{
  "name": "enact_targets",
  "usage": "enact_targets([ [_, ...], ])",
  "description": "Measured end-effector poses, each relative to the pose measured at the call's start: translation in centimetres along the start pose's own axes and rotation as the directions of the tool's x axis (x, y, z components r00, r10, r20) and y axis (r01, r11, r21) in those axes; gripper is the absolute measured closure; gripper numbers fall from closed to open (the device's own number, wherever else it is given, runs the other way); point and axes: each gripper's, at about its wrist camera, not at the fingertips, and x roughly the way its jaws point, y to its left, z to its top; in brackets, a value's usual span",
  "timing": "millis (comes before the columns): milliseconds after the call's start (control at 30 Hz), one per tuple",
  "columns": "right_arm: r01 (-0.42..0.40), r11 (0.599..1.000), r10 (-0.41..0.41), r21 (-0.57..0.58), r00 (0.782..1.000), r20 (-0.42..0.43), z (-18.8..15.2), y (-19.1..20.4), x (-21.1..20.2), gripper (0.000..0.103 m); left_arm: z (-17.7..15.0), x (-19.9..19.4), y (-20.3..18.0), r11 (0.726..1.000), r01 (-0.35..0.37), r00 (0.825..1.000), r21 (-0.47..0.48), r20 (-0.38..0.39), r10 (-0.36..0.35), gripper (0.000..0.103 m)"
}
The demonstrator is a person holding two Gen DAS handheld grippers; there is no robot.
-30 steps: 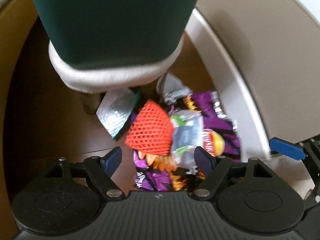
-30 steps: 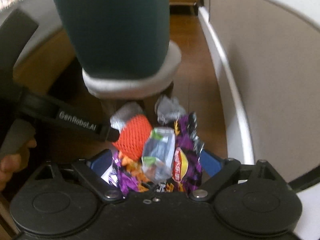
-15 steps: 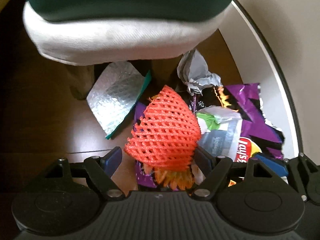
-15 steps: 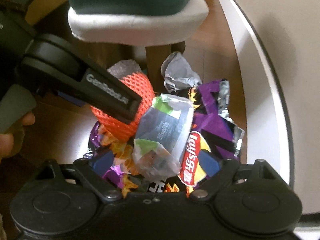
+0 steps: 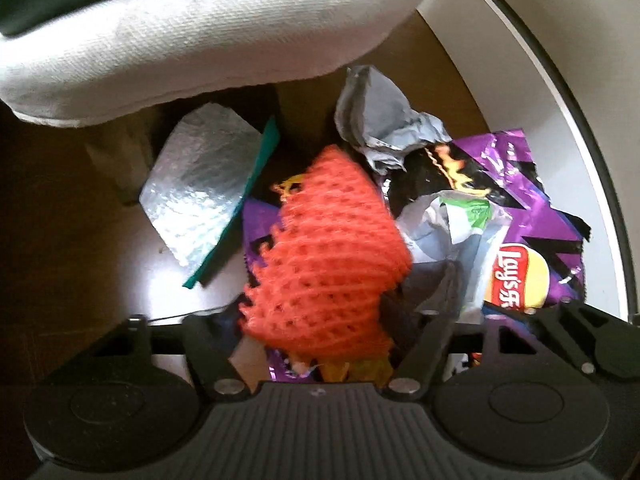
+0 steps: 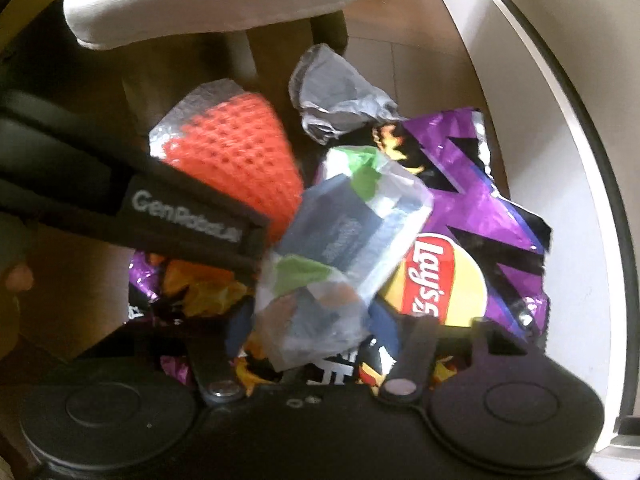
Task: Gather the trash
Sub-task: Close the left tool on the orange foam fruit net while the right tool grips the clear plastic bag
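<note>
Heaped on the wooden floor (image 5: 100, 216): orange foam net (image 5: 328, 256) uppermost, over a purple chip bag (image 5: 516, 216) with a clear wrapper (image 6: 344, 248) on it. Beside these, a silver foil pouch (image 5: 200, 188) and a crumpled grey paper (image 5: 384, 120). Left gripper (image 5: 320, 316) with fingers closed on the orange foam net; right gripper (image 6: 312, 328) with fingers clamped on the clear wrapper. Behind, a white-cushioned chair (image 5: 208, 36) with wooden legs. To the right, white baseboard (image 6: 560, 160) along a beige wall (image 6: 592, 20).
</note>
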Motion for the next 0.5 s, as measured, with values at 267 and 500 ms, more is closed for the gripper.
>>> enact_targets([
  [267, -0.001, 1.000, 0.001, 0.004, 0.999, 0.036, -0.9, -0.9, -2.2, 0.056, 0.1, -1.3, 1.7, 0.998, 0.028, 0.999, -0.058, 0.019, -0.027, 0.068],
  [500, -0.024, 0.999, 0.021, 0.043, 0.998, 0.060, -1.7, -2.4, -4.2, 0.079, 0.1, -4.1, 2.6, 0.996, 0.024, 0.998, -0.087, 0.058, -0.019, 0.086],
])
